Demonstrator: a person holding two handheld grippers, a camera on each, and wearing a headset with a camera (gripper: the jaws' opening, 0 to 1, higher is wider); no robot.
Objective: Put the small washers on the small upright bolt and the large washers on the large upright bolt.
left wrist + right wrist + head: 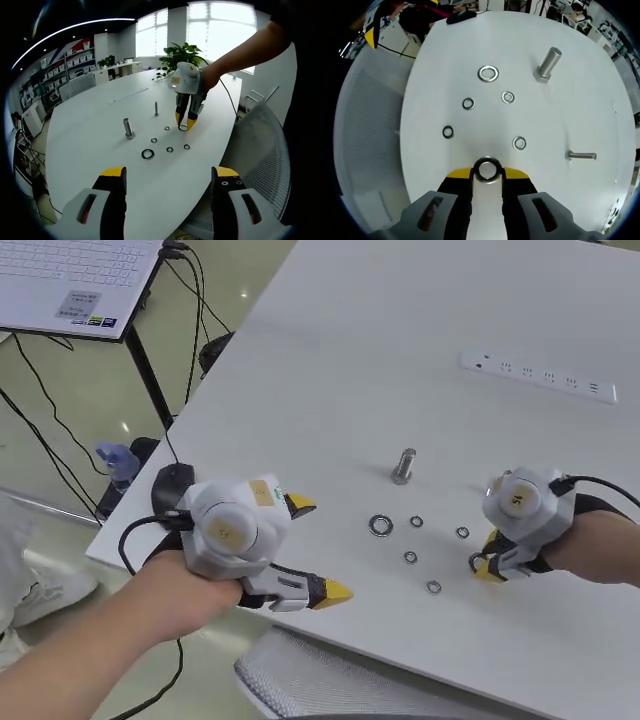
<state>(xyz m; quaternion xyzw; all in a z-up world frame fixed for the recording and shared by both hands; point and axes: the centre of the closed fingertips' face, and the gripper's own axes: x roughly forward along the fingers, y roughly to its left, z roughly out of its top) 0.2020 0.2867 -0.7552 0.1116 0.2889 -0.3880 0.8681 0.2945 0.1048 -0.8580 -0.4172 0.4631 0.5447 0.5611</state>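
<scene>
- While my right gripper (487, 174) pinches a large washer (487, 159) edgewise, it may slip short of the large bolt (547, 62).
- My left gripper (168, 172) gapes wide, empty.

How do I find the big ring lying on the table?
Look at the white table and find the thick upright bolt. The big washer lies flat just in front of it, on the person's side. It is wider than the four small washers nearby, and no gripper holds it, unlike the held washer in the right gripper.
</scene>
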